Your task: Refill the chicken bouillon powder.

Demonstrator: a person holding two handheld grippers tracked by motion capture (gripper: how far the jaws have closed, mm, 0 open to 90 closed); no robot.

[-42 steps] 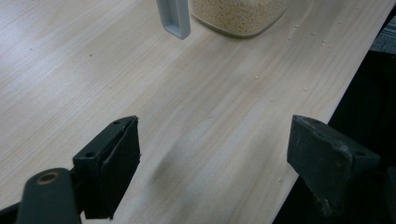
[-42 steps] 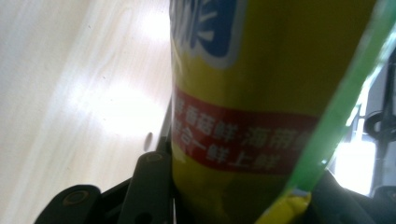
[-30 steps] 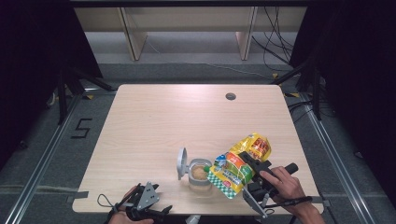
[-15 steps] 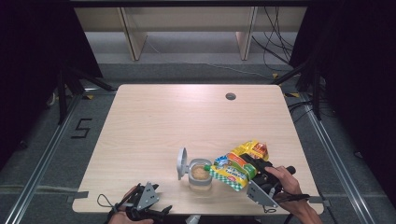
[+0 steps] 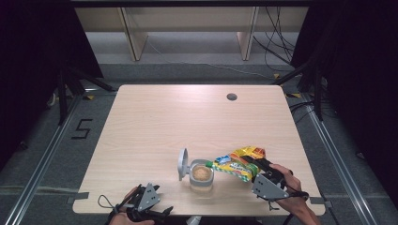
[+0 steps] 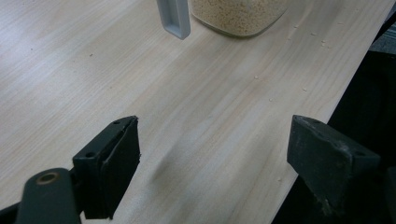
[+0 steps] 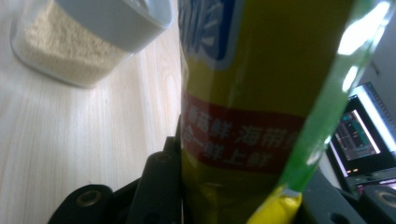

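- The right gripper (image 5: 257,169) is clamping its jaws on a yellow-and-green snack packet (image 5: 238,164), near the right end of the table's near edge.
- The packet is lying almost level in the high view, its far end tipping over the open mouth of a clear container (image 5: 202,175) just left of it.
- In the right gripper view the packet (image 7: 261,107) is rising between the black jaws, showing a red band of print across its yellow face and a green sealed edge on the right.
- The container is sitting on the wooden table (image 5: 187,122) near the near edge, holding pale fine grains (image 7: 60,46); its grey lid (image 5: 183,164) is standing hinged open on its left side.
- The left gripper (image 5: 149,211) is hovering at the near edge of the table, left of the container and well apart from it, its jaws standing wide apart with nothing between them.
- In the left gripper view the bare tabletop (image 6: 140,93) is lying between the jaws, and the container's base (image 6: 238,18) and the lid's lower end (image 6: 173,21) are showing at the far side, with a few stray grains scattered on the wood nearby.
- A small dark round hole (image 5: 232,97) is sitting in the far right part of the tabletop.
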